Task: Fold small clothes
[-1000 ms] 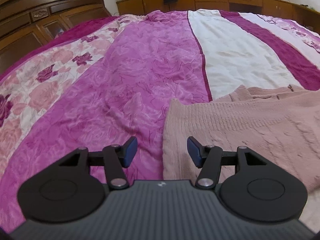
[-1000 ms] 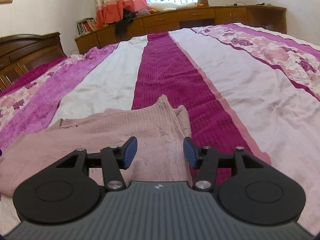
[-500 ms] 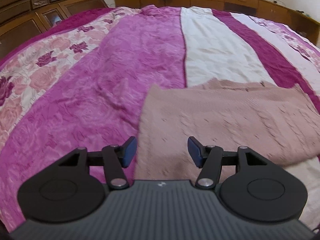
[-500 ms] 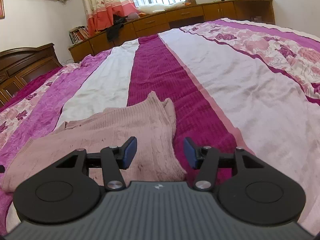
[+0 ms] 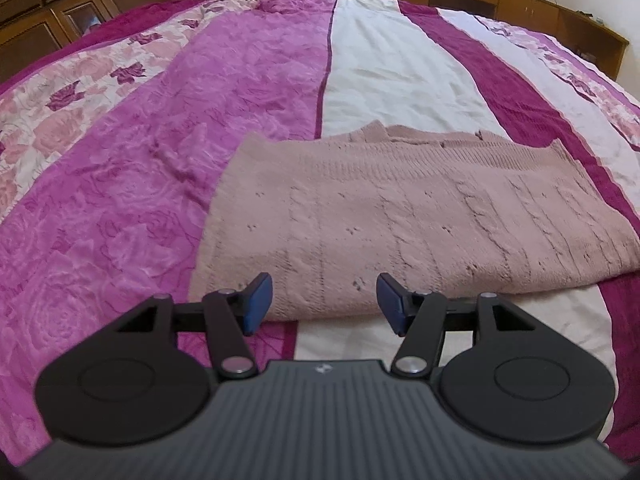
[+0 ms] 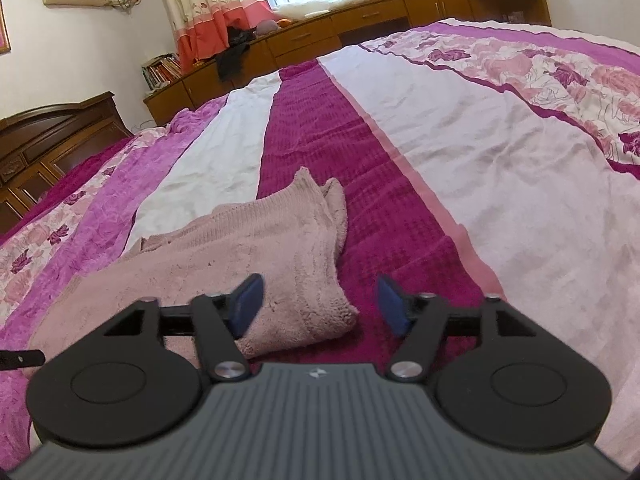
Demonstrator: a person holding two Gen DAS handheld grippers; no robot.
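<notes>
We work over a wide bed (image 5: 248,92) spread with a striped pink, magenta and cream cover, with a dark wooden headboard (image 6: 52,136) to one side and low cabinets (image 6: 360,24) under the window beyond. The pink knitted sweater (image 5: 400,216) lies flat across the near part of the cover, already doubled over itself, its ribbed edge bunched at the far side. A second ago our left gripper (image 5: 323,300) looked at the sweater's left edge from off to the side; now it faces the near hem squarely, jaws parted and empty, the hem just ahead of the pads. Our right gripper (image 6: 316,304) has drawn closer to the sweater's right corner (image 6: 312,312) and its jaws are opening, nothing pinched between them, though the corner seems to lie partly in the gap. We judge that both hands are lining up on the near edge for another fold, with neither yet holding cloth.
</notes>
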